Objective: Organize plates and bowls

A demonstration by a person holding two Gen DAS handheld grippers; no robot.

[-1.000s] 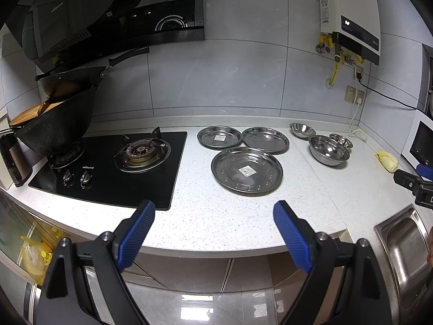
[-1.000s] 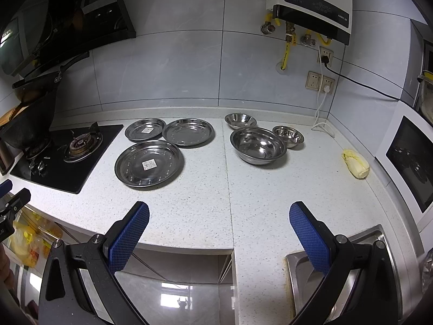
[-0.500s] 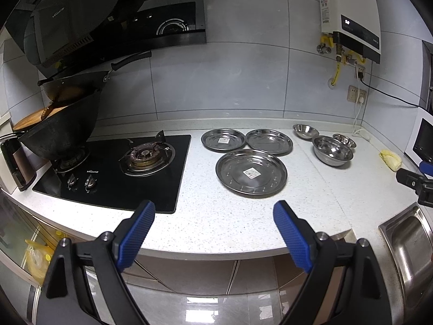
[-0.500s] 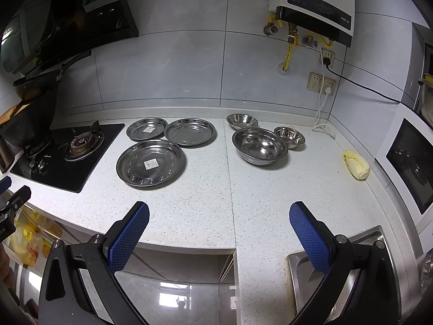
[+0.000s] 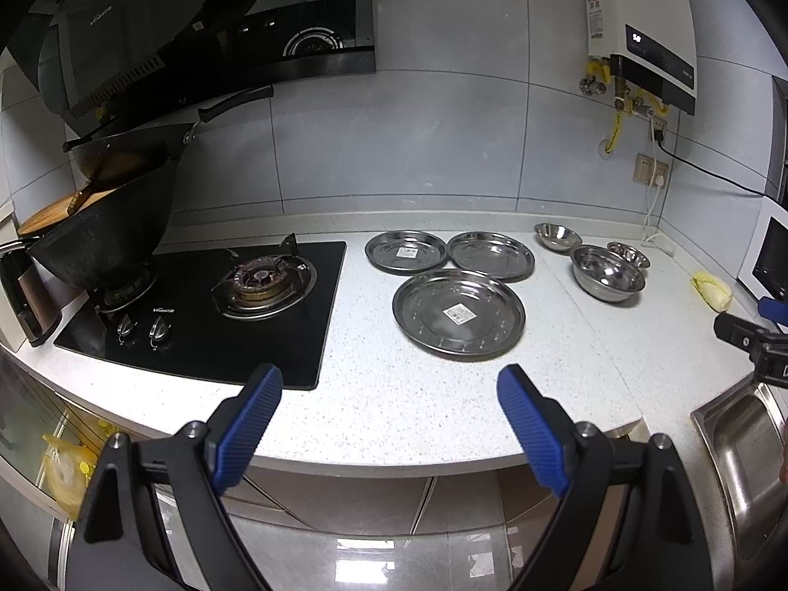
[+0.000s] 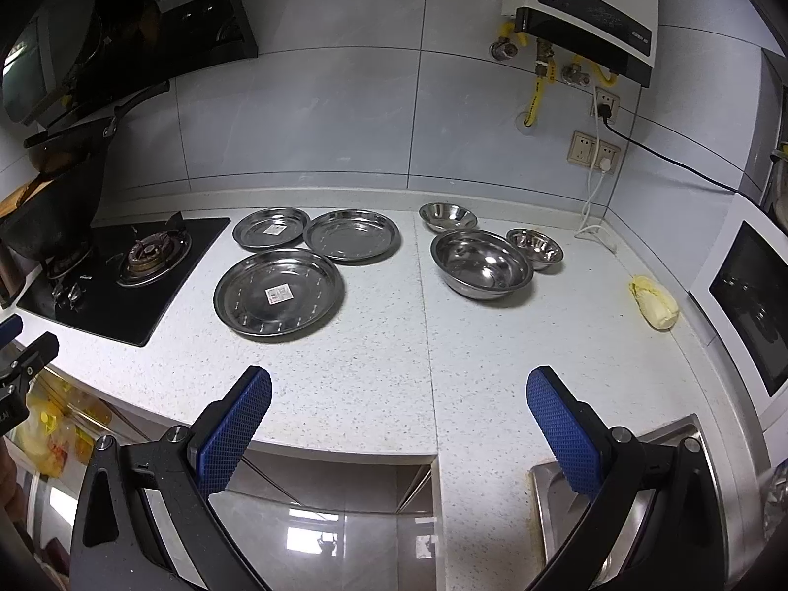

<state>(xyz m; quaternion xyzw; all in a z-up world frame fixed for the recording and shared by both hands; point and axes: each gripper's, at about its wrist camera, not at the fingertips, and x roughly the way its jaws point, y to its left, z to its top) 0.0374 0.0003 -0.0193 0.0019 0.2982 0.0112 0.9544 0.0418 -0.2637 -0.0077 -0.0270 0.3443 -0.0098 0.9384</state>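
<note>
Home kitchen. Gas hob point(image 5: 207, 305) with wok point(image 5: 108, 241) at left of frame, range hood point(image 5: 197, 24) upper left, water heater point(image 5: 640, 24) upper right, tiled wall, speckled counter point(image 5: 394, 394), steel sink point(image 5: 738, 443) lower right.

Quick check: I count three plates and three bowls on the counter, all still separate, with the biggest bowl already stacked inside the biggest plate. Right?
Not quite. The biggest bowl sits on the bare counter, right of the biggest plate and apart from it; the right wrist view shows this. Three plates, three bowls, all separate: correct.
</note>
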